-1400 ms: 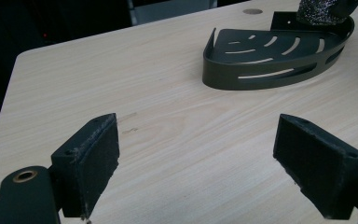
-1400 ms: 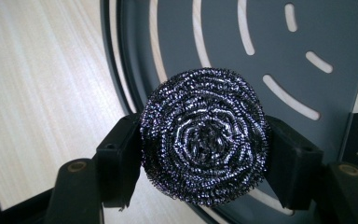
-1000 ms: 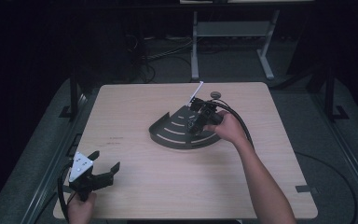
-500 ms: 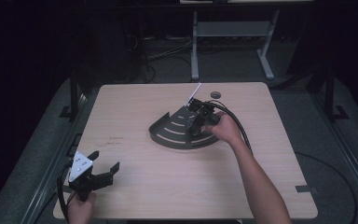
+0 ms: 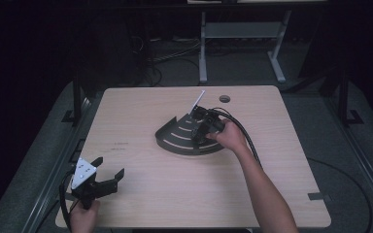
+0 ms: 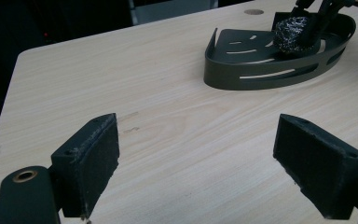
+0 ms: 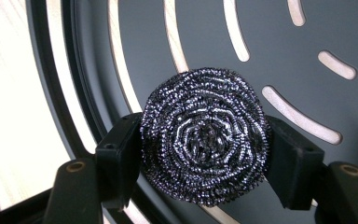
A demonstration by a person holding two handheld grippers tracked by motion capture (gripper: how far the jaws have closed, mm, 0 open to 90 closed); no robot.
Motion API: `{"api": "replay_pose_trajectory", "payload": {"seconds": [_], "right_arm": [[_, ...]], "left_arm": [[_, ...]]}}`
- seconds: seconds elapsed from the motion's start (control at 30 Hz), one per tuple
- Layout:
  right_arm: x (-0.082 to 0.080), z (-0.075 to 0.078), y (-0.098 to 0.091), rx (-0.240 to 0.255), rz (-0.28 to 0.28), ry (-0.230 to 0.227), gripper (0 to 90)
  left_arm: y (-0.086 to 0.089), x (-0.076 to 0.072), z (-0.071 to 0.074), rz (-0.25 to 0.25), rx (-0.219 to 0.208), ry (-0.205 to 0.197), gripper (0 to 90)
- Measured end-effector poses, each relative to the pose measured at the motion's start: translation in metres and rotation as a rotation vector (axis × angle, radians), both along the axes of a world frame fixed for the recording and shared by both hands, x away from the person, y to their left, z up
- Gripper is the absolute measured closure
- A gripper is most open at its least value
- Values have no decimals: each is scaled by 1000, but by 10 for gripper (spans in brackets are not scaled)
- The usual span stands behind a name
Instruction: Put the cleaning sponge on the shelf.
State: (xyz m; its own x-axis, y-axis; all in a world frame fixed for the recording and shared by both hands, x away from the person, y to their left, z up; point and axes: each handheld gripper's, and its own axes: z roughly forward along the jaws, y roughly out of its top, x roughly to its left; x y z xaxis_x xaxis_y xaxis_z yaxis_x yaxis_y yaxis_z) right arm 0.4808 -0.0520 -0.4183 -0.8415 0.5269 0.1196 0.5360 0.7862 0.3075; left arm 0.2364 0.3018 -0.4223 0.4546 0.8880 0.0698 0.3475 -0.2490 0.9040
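The right gripper [image 7: 204, 154] grasped a steel wool scrubber [image 7: 204, 136], with one black pad pressed on each side of the round ball. Directly beyond the scrubber lay the slotted floor of a dark corner rack [image 7: 279, 42], so the scrubber was inside the rack or just above its floor; contact with the floor could not be told. In the high view the right gripper [image 5: 205, 127] pointed down into the rack [image 5: 175, 141], which stood on the wooden table [image 5: 141, 107]. The left gripper [image 6: 196, 161] was released, its jaws wide apart with only bare table between them. From this gripper, the rack [image 6: 242, 70] with the scrubber [image 6: 292, 36] stood well apart, ahead and to the right.
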Motion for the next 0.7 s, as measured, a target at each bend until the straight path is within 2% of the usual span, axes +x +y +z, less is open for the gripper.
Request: {"api": "replay_pose_trajectory", "payload": {"seconds": [0.23,0.5,0.57,0.7], "right_arm": [[-1,-4,-1,12,-18,-2,334],[-1,-7,-2,0,-26,-3,333],[-2,-8,-2,-24,-23,-18,332],[-2,-9,-3,-18,-31,-12,329]], "left_arm": [[0,0,0,0,1,0,137],[0,0,0,-1,3,-1,137],[0,0,0,1,2,-2,138],[1,0,0,2,2,-1,137]]}}
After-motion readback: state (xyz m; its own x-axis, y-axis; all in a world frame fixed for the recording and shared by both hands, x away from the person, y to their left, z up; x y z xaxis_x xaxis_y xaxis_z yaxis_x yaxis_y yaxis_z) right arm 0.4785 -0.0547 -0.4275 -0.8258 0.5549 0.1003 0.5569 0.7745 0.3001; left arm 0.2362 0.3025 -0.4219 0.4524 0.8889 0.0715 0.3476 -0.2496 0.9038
